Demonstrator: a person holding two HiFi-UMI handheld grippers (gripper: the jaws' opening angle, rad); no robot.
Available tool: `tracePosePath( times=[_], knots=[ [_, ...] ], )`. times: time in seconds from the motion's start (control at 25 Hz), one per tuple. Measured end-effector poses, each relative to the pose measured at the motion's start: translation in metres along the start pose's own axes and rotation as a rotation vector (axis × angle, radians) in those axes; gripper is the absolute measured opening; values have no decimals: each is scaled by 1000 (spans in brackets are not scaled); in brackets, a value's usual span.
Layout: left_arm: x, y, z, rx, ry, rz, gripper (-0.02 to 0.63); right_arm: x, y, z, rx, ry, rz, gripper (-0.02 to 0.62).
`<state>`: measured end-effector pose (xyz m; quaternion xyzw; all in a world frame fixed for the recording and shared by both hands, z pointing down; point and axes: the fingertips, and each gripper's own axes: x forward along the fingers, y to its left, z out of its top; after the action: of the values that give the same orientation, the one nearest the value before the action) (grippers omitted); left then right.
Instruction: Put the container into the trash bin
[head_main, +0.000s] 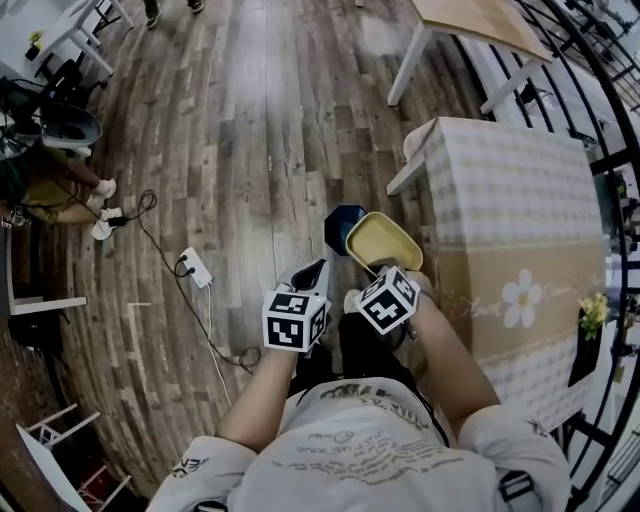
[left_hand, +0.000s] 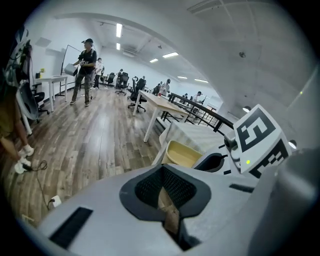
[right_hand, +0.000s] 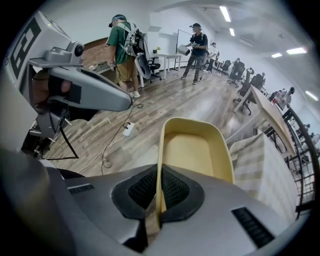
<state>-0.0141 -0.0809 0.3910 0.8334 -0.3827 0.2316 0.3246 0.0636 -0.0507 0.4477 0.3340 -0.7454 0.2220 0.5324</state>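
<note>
My right gripper is shut on the near rim of a shallow yellow container, which it holds out over the floor. In the right gripper view the container stands on edge between the jaws, its hollow facing right. Just beyond it on the floor is a dark blue trash bin, partly hidden by the container. My left gripper hangs beside it on the left, its jaws together with nothing in them. The container also shows in the left gripper view.
A table with a checked cloth stands right of the bin, with a white chair at its corner. A wooden table is farther off. A white power strip and its cable lie on the wood floor at the left. People stand across the room.
</note>
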Motion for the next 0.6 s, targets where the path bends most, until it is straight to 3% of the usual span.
tracePosePath(
  times=[0.2, 0.6],
  knots=[
    [63, 44, -33, -38, 61, 43, 6, 79, -27, -9, 20, 57, 70, 6],
    [157, 114, -129, -140, 155, 76, 6, 254, -29, -69, 52, 197, 194, 6]
  ],
)
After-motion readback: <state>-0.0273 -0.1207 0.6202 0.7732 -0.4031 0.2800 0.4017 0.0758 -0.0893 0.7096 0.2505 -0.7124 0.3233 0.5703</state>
